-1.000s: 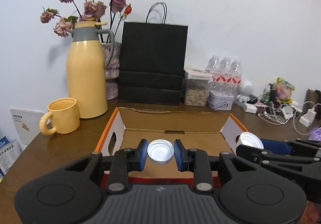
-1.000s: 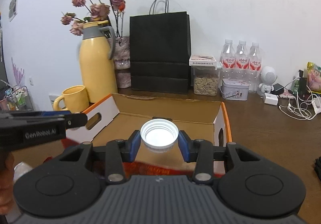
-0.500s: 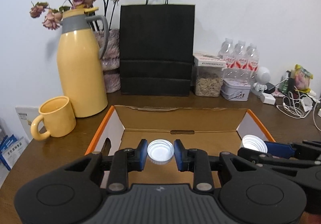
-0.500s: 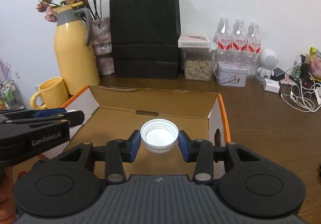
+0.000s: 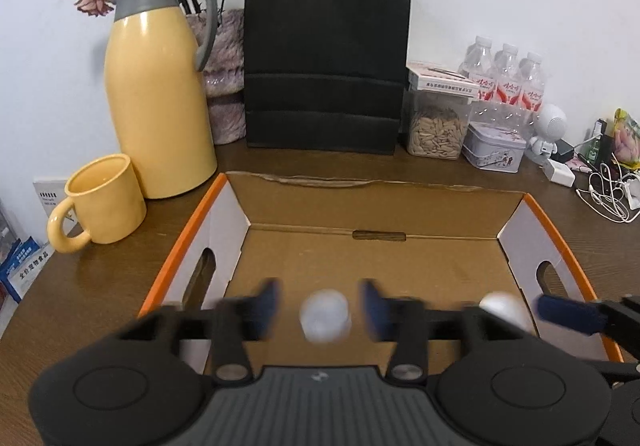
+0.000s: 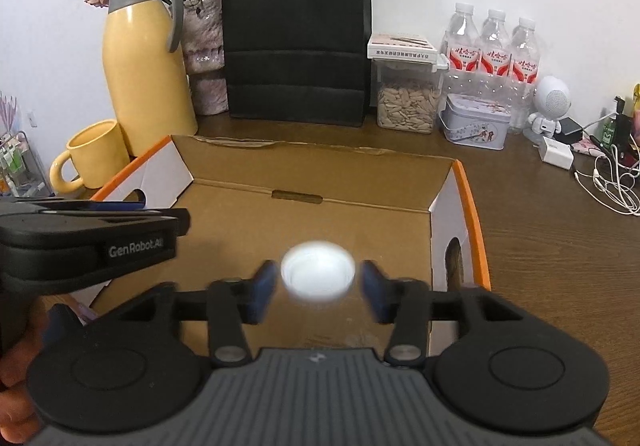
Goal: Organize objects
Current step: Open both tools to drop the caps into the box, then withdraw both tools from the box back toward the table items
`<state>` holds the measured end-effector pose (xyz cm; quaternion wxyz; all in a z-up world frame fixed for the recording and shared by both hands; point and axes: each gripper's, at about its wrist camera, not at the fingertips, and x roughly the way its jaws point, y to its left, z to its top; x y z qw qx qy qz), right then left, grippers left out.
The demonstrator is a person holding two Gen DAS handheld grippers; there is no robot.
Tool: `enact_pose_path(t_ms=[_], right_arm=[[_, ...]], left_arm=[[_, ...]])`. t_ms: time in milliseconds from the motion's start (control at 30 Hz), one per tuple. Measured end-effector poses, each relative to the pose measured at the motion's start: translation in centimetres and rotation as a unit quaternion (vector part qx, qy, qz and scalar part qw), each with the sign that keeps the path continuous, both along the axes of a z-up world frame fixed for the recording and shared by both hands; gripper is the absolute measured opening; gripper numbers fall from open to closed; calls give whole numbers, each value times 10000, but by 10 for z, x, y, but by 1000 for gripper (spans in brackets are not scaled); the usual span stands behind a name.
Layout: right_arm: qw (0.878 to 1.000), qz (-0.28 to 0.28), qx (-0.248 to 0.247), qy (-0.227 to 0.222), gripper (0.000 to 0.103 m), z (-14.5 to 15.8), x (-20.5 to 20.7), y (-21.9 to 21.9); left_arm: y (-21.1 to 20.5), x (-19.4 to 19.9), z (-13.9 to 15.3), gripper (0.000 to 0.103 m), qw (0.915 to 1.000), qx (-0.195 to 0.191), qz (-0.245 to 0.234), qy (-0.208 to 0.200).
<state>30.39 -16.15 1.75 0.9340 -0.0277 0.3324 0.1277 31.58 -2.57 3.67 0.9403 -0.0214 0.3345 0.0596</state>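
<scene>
An open cardboard box (image 5: pixel 400 206) with orange edges lies on the brown table; it also shows in the right wrist view (image 6: pixel 460 182). My left gripper (image 5: pixel 320 308) is open over the box, its jaws apart, and a blurred white cap (image 5: pixel 326 316) is loose between them, touching neither. My right gripper (image 6: pixel 318 284) is open too, with another blurred white cap (image 6: pixel 318 274) free between its jaws. The right gripper's cap (image 5: pixel 504 310) also shows at the right in the left wrist view.
Behind the box stand a yellow jug (image 5: pixel 156 94), a yellow mug (image 5: pixel 100 202), a black paper bag (image 5: pixel 326 58), a seed jar (image 5: pixel 438 118), water bottles (image 5: pixel 506 82), a tin (image 5: pixel 494 150). Cables (image 5: pixel 608 194) lie at the right.
Both grippers moved forward over the box and opened. The white caps they held are released and blurred in motion between the jaws.
</scene>
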Motion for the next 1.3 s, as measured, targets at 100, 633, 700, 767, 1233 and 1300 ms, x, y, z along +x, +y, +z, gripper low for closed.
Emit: enact_pose_path(t_ms=[100,633,700,767,1233,1300], right_arm=[[10000,-26,-16,-56,95,0,-2,-1],[9999,-79,1,-98,103,1,-8,-3],[9999,-82,-3,-117,103,2,-9,-3],[9999,-77,-10,-136,103,3,-12,-4],[9982,150,-27,-584,103,23,-57,-10],[9977,168,-7,-658,103,27,-66,-11]], left_arm=[[3,-2,0,100,10000,16,6,-78],[9,-8,-1,101,9999,54,86,25],[10,-10,0,101,10000,51,82,8],[11,-13,1,101,10000,46,82,1],[24,-61,18,101,9990,50,-15,-448],[27,-71,20,102,9985,9,-14,-553]])
